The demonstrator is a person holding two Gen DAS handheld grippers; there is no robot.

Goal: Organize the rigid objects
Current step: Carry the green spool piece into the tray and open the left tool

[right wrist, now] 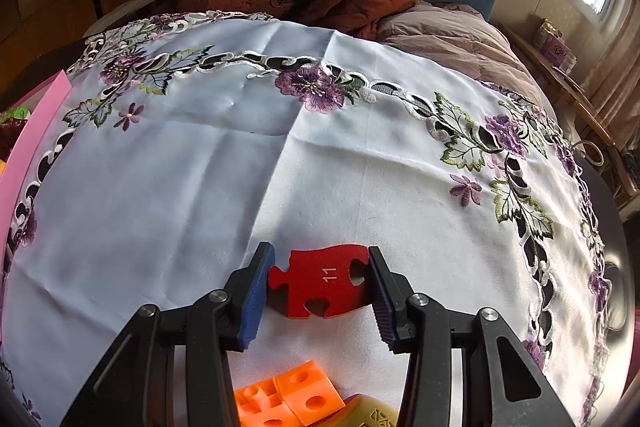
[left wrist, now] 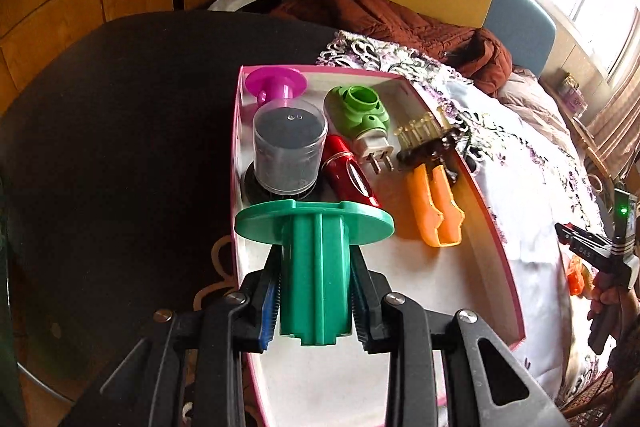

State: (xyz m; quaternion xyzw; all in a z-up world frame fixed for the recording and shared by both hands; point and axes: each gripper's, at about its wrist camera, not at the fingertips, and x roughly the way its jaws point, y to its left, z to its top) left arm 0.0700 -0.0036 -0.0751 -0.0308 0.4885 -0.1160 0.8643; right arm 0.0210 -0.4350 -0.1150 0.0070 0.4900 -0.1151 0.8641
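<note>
Green spool (left wrist: pixel 320 267): gripped by its ribbed barrel in the left gripper (left wrist: pixel 316 301), flange end forward, held over the near part of the pink-edged box (left wrist: pixel 500 239).
Box, far left corner: a magenta spool (left wrist: pixel 276 85) lies there, with a clear-capped black jar (left wrist: pixel 288 151) just in front of it.
Box, middle: a red tube (left wrist: pixel 352 179) lies beside the jar, with a green plug-in device (left wrist: pixel 362 111) at its far end.
Box, right side: orange-handled pliers (left wrist: pixel 434 203) lie along the right wall, a comb-like piece at their far end.
Free floor: the near half of the box looks bare, so that seems the place for the spool.
Left jaws: closed on the spool's barrel from both sides.
Doing it well: lower the spool onto bare floor clear of the jar and the tube, set it down before loosening, then lift straight out so the flange does not catch.
Red puzzle piece (right wrist: pixel 320 285): marked 11, on the embroidered cloth (right wrist: pixel 200 167) to the right of the box.
Right gripper (right wrist: pixel 322 287): jaws closed against the piece's two sides; whether it is lifted I cannot tell.
Near edge of cloth: orange blocks (right wrist: pixel 288 403) and a yellow piece wait, not yet sorted.
</note>
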